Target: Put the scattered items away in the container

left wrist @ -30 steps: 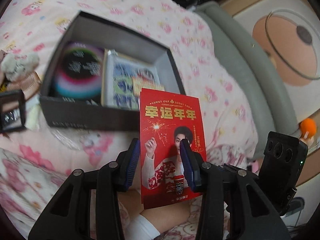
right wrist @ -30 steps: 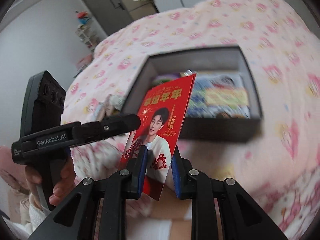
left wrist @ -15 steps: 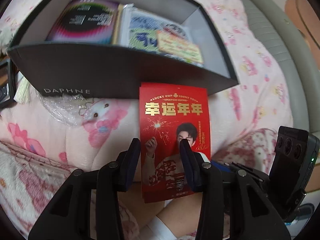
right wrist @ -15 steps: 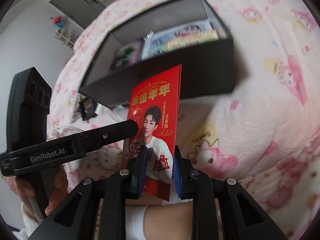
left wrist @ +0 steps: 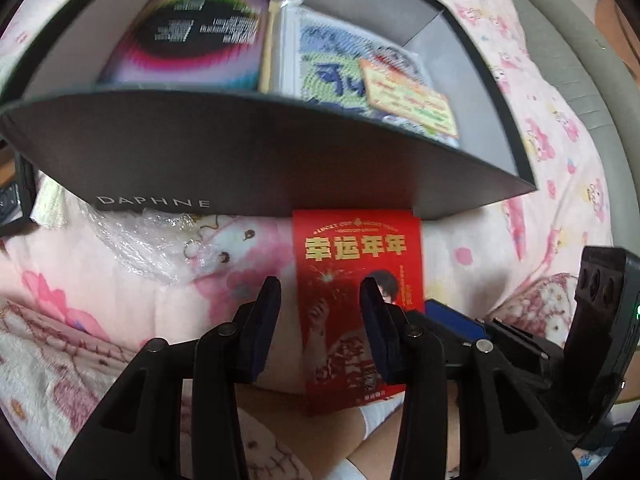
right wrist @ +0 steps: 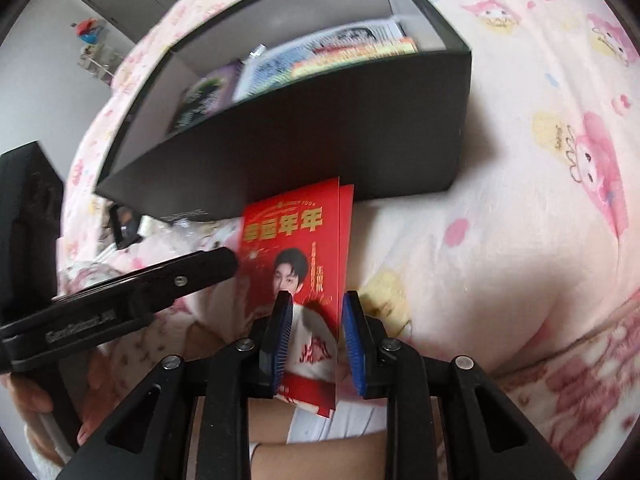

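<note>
A red card (right wrist: 296, 248) with gold characters and a printed portrait stands between the blue pads of my right gripper (right wrist: 316, 320), which is shut on its lower half. Its far edge meets the pink bedspread at the foot of the black box's near wall (right wrist: 320, 140). In the left wrist view the same red card (left wrist: 352, 264) shows face-on, partly behind the right finger (left wrist: 376, 320) of my left gripper (left wrist: 320, 312). That gripper is open with nothing between its pads. The black box (left wrist: 240, 168), marked DAPHNE, holds a colourful booklet (left wrist: 188, 36) and a blue-green packet (left wrist: 340, 72).
Crumpled clear plastic (left wrist: 152, 248) lies on the bedspread left of the card. A small black object (left wrist: 12, 204) sits at the far left. The bed's grey padded edge (left wrist: 580, 80) curves along the right. A person's leg with a white sock (left wrist: 376, 412) is under the grippers.
Both grippers have sunk and tipped downward in front of the box. The red card's far edge dropped from above the box's rim to the base of its near wall.
</note>
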A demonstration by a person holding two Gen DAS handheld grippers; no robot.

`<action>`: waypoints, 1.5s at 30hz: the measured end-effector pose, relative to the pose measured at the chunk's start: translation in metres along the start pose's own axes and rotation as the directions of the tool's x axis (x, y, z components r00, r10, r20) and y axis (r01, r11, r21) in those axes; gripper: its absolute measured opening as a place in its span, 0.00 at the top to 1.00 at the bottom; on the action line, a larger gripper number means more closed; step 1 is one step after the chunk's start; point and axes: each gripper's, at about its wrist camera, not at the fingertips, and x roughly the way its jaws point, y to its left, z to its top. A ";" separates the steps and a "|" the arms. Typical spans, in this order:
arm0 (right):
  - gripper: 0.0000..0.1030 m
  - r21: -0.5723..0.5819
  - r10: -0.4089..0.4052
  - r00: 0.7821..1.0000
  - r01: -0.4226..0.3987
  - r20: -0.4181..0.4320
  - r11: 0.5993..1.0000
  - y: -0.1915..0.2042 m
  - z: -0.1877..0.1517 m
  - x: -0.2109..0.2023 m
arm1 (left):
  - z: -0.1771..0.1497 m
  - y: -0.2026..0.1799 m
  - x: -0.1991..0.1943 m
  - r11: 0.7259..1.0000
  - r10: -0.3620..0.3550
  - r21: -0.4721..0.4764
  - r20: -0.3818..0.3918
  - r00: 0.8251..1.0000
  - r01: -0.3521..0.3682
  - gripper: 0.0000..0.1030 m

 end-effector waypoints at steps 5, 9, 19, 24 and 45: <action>0.70 0.003 -0.033 0.999 0.033 -0.007 0.999 0.005 -0.001 0.011 | 0.006 0.002 0.017 1.000 0.017 0.010 -0.041 0.999 -0.017 0.61; 0.69 -0.005 -0.038 0.999 0.038 -0.019 0.999 0.004 -0.003 0.010 | -0.001 -0.003 0.014 0.998 -0.026 0.058 -0.053 0.998 0.029 0.68; 0.62 -0.033 -0.050 0.998 0.051 0.032 0.998 0.012 -0.008 -0.017 | -0.004 0.016 0.009 0.998 -0.061 0.000 -0.054 0.997 0.061 0.67; 0.62 -0.003 -0.097 0.995 0.097 0.009 0.995 0.005 0.002 -0.003 | -0.003 0.018 0.014 0.998 -0.070 -0.005 -0.074 0.995 0.070 0.65; 0.54 0.061 -0.022 1.000 0.023 -0.012 0.998 -0.009 -0.004 0.002 | -0.005 0.016 0.006 0.984 -0.175 0.017 -0.088 0.981 0.177 0.63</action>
